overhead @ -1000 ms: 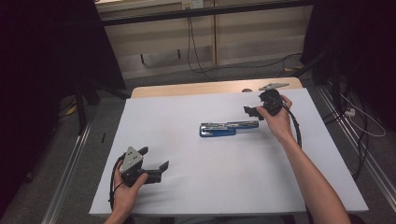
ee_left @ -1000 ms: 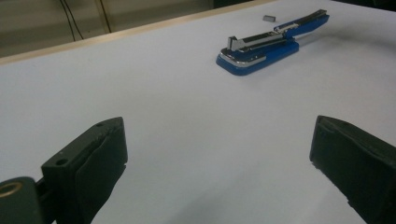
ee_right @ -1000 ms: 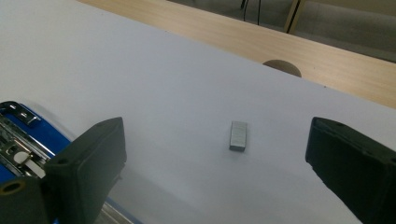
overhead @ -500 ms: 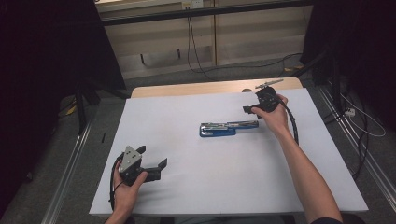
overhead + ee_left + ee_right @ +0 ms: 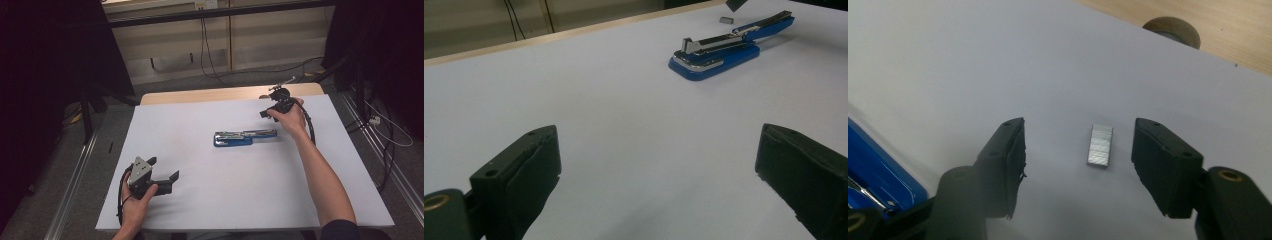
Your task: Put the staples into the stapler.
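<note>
**Right gripper view: staples between closing jaws**

The staple strip (image 5: 1099, 145) lies flat on the white sheet (image 5: 948, 60), just beyond the blue stapler (image 5: 878, 175), between the right gripper (image 5: 1078, 160)'s half-spread, untouching jaws, which have just been closing. The left gripper (image 5: 167, 172) gapes wide, well apart.

In the right gripper view the blue stapler (image 5: 878, 175) is cut off at the left edge — just one corner shows, partly behind a jaw. From the high view the strip of staples is too small to make out under the right gripper (image 5: 270, 111). In the left gripper view a dark shape (image 5: 736, 4) at the top edge is cropped — possibly a jaw tip.
</note>
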The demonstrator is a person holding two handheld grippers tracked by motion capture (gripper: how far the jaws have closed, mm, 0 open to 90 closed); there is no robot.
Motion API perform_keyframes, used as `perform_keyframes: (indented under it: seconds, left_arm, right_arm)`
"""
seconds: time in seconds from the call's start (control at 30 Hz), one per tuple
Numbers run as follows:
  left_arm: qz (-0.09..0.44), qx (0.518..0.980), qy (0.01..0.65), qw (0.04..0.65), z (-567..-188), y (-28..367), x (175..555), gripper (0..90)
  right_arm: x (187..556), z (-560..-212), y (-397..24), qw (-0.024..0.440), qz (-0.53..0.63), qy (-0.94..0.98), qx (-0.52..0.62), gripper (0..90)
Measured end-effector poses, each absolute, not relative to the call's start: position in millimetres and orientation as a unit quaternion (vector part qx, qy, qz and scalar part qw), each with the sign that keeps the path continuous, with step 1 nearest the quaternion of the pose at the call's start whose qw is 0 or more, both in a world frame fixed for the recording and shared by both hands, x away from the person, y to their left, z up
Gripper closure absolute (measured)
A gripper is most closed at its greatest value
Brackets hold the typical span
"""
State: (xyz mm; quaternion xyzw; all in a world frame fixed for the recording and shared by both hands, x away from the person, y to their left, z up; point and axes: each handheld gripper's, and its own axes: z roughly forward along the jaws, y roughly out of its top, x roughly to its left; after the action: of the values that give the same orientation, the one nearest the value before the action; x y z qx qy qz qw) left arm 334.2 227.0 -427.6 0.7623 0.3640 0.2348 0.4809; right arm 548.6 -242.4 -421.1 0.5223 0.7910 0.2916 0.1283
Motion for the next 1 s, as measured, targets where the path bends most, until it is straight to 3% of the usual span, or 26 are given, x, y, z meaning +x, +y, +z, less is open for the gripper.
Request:
perform_keyframes:
  seconds: [0.17,0.5,1.0]
  left_arm:
    - [0.232,0.762,0.365,0.482,-428.0,226.4,334.1,4.7]
    - [0.23,0.768,0.358,0.479,-429.2,225.7,335.4,4.6]
    - [0.226,0.77,0.355,0.48,-429.7,225.3,335.6,4.4]
  right_arm:
    - [555.1,-423.8,-244.6,0.118,0.275,0.802,0.517,51.6]
    - [564.0,-433.4,-248.2,0.11,0.25,0.808,0.521,64.8]
    - [568.6,-437.6,-241.3,0.113,0.232,0.821,0.51,74.4]
